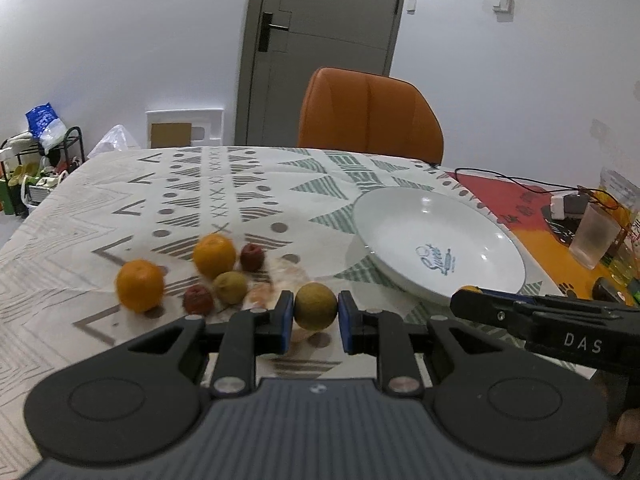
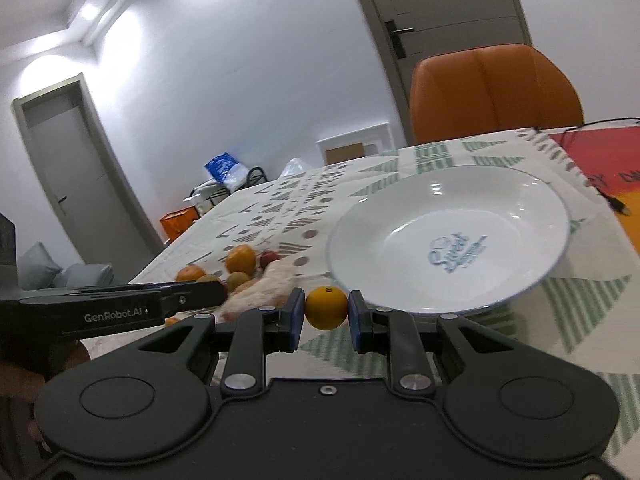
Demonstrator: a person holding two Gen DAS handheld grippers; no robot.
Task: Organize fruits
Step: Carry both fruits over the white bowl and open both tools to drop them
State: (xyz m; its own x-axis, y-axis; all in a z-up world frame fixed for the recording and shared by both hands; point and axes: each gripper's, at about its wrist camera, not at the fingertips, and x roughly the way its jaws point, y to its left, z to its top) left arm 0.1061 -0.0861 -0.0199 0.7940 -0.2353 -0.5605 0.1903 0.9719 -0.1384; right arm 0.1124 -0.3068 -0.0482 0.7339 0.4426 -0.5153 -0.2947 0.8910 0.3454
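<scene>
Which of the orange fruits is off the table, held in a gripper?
The small orange clamped in the right gripper; the two larger oranges lie on the tablecloth.

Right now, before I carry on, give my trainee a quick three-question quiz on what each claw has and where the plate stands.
1. True or false: the white plate already has fruit in it.
2. Which fruit does the left claw grip? A) a red fruit B) the yellow-green fruit C) nothing
3. Fill in: the right claw is shut on a small ____.

Key: 1 false, the plate holds no fruit. 2 B. 3 orange; two more oranges and other small fruits remain on the tablecloth.
</scene>
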